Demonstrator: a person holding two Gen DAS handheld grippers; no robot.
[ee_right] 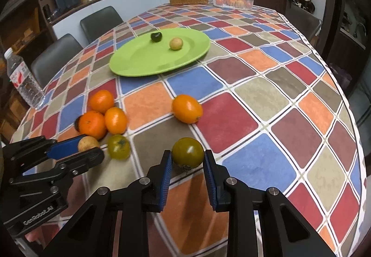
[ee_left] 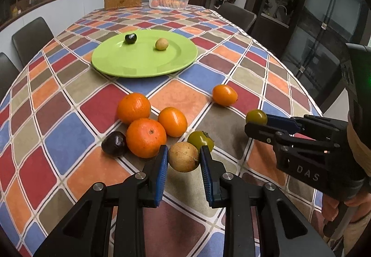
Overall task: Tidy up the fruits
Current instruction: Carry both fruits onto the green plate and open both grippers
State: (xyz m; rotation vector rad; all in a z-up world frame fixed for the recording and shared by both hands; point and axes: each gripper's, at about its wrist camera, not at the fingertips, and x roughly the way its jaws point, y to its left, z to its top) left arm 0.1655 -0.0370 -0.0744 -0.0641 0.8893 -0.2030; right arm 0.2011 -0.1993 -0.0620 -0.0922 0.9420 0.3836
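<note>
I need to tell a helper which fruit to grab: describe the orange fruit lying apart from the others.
Start at the green plate on the checkered tablecloth. Come toward the near edge, past the plate's rim, to the lone oval orange fruit lying on the cloth. Unlike the three oranges clustered to its left, it touches nothing and is elongated rather than round.

Both grippers, left (ee_left: pixel 183 159) and right (ee_right: pixel 187 159), are black with ribbed blue pads, silver pivot screws and white lettering.

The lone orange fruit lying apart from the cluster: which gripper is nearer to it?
Right. The right gripper, shut on a green fruit, sits just short of the lone orange fruit; the left gripper is off by the cluster.
</note>
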